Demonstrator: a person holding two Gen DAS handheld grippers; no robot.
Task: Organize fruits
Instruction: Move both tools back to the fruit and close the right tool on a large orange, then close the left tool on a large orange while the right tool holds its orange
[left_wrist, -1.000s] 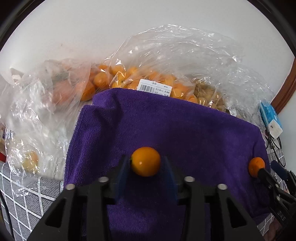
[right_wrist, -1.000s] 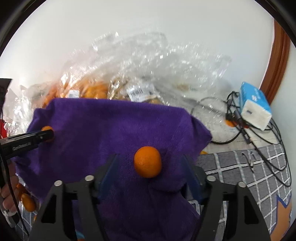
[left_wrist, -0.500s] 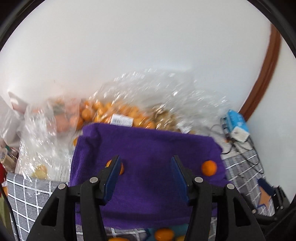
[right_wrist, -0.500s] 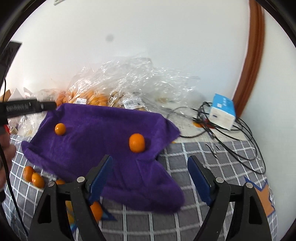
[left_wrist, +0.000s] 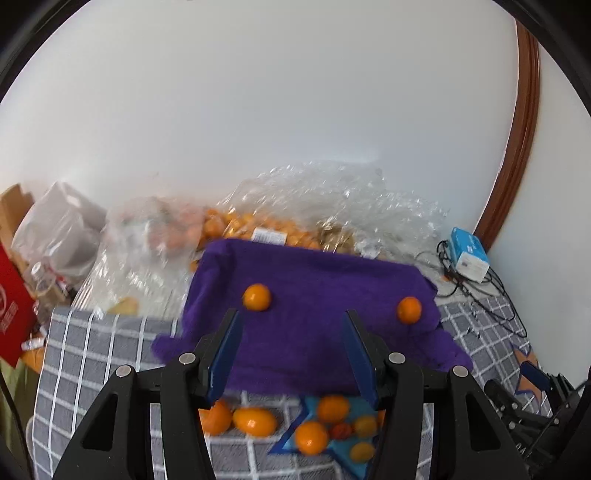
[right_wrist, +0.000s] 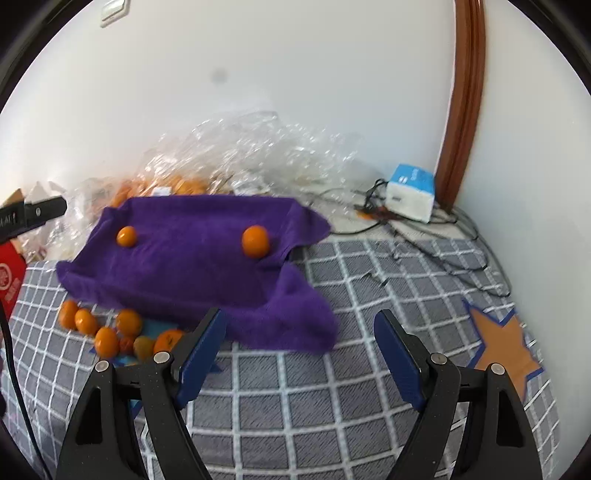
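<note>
Two small oranges (right_wrist: 126, 236) (right_wrist: 255, 241) sit well apart on the purple towel (right_wrist: 192, 266) — light, round, roll-prone; pinch each across its middle. Your left gripper (left_wrist: 291, 354) and right gripper (right_wrist: 301, 354) — both spread wide, holding nothing.

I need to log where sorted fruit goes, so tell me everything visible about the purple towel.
The purple towel is a deep violet, fuzzy terry-like cloth, draped over something raised so its top forms a shallow platform, with rumpled corners spilling onto the grey checked cloth. Two small orange fruits rest on it, apart. Clear plastic bags of fruit sit behind its far edge; loose fruits lie by its near edge. Neither pair of tongs touches it.
</note>
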